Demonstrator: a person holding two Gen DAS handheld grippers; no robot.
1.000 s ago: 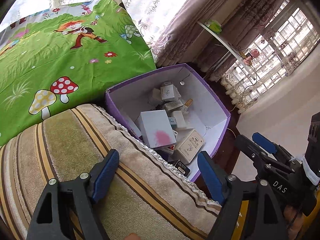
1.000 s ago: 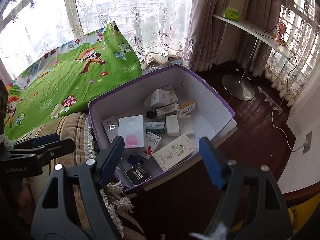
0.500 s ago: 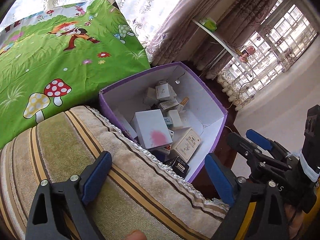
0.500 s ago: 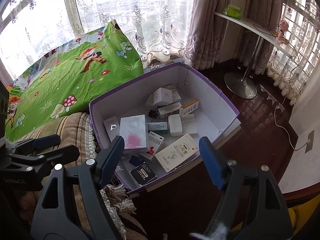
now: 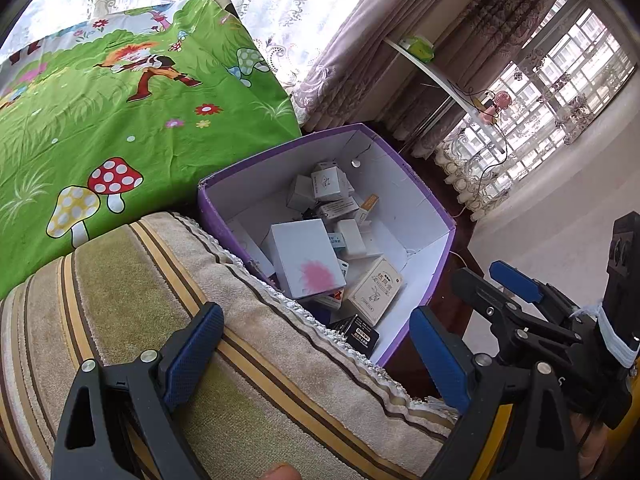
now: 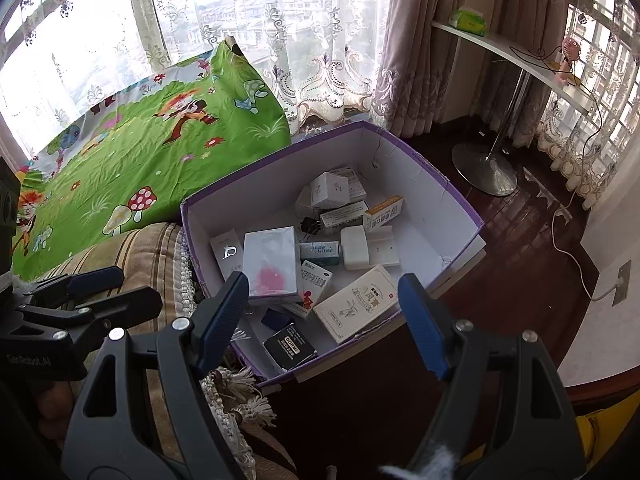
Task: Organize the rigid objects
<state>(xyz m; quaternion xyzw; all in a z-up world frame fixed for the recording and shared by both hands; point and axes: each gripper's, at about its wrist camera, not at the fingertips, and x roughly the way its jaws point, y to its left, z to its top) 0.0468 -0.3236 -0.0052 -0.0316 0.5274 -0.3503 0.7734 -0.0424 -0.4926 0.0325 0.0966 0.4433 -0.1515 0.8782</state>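
A purple box with white inner walls [image 5: 256,196] [image 6: 256,196] holds several small cartons. Among them are a white box with a pink blot [image 5: 304,256] [image 6: 272,264], a cream box with a line drawing [image 5: 374,288] [image 6: 356,304], a black box [image 5: 360,334] [image 6: 288,346] and an orange-and-white box [image 6: 384,212]. My left gripper [image 5: 316,344] is open and empty above the striped cushion's fringed edge, short of the box. My right gripper [image 6: 322,312] is open and empty above the box's near corner. Each gripper shows in the other's view: right gripper [image 5: 516,292], left gripper [image 6: 92,292].
A striped beige cushion [image 5: 160,300] borders the box on the left, with a green cartoon sheet [image 5: 120,120] behind it. Lace curtains stand behind. To the right are dark wooden floor [image 6: 500,280], a shelf on a metal stand [image 6: 484,172] and a white cable [image 6: 572,248].
The left gripper's jaws have spread wider than a second ago. The right gripper and the box's contents look unchanged.
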